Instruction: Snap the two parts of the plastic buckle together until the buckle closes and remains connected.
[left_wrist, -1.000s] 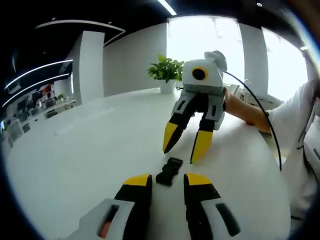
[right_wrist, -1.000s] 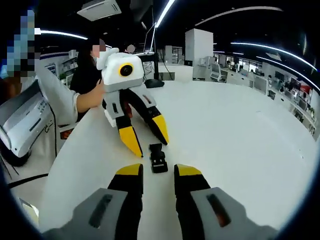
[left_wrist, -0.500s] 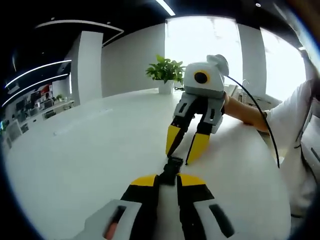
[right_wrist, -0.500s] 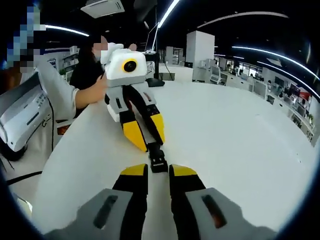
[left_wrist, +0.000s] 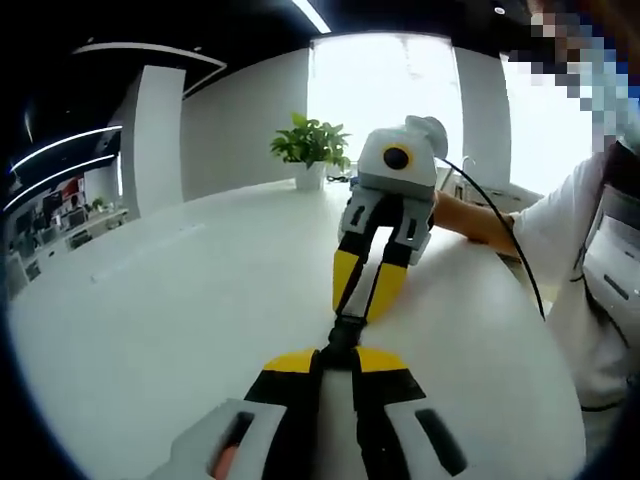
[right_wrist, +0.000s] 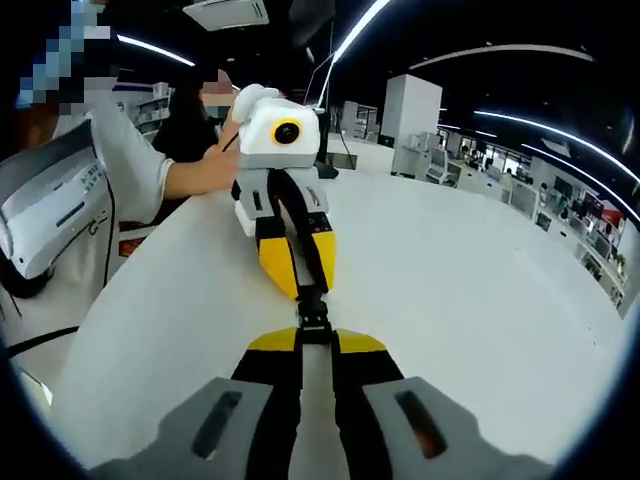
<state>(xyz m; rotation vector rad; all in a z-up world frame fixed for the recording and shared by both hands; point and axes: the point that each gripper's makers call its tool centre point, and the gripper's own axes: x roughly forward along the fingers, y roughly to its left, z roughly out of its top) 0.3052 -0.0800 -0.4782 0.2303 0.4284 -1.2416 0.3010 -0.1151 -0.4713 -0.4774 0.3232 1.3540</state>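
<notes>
Black plastic, the buckle (left_wrist: 343, 333) is sitting between your two tools just over the white bench (left_wrist: 180, 300), with the left tool (left_wrist: 335, 360) clamped on its near end and the right tool (right_wrist: 315, 341) clamped on the other. You are pressing the halves together, so be keeping both tools in one straight line, pushing squarely without twisting, and holding until the latch appears seated.

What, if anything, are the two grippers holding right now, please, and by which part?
The small black plastic buckle, one end each: the left gripper pinches one end, the right gripper the opposite end.
</notes>
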